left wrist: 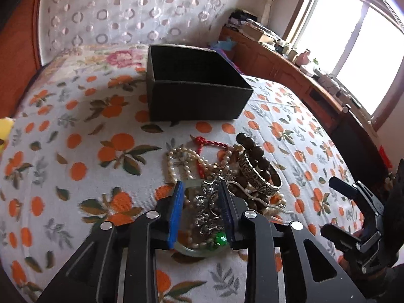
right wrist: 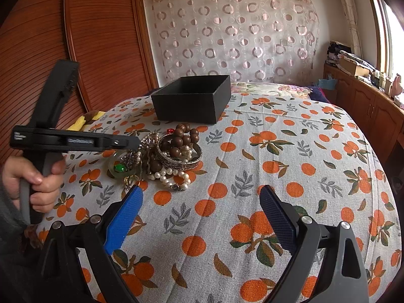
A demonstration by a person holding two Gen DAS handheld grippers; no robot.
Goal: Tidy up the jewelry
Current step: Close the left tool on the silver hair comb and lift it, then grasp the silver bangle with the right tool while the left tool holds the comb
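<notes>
Box (left wrist: 197, 96) on the bed looks empty, so nothing's sorted yet. The whole jewelry pile (left wrist: 227, 181) lies before it; my left gripper (left wrist: 202, 209) straddles its near edge, partly parted, gripping nothing I can confirm. Right gripper (right wrist: 199, 217) hangs released.

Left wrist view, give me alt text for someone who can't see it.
The left gripper straddles a tangled pile of jewelry on an orange-print bedspread, jaws partly open. An open black box sits beyond it.
</notes>
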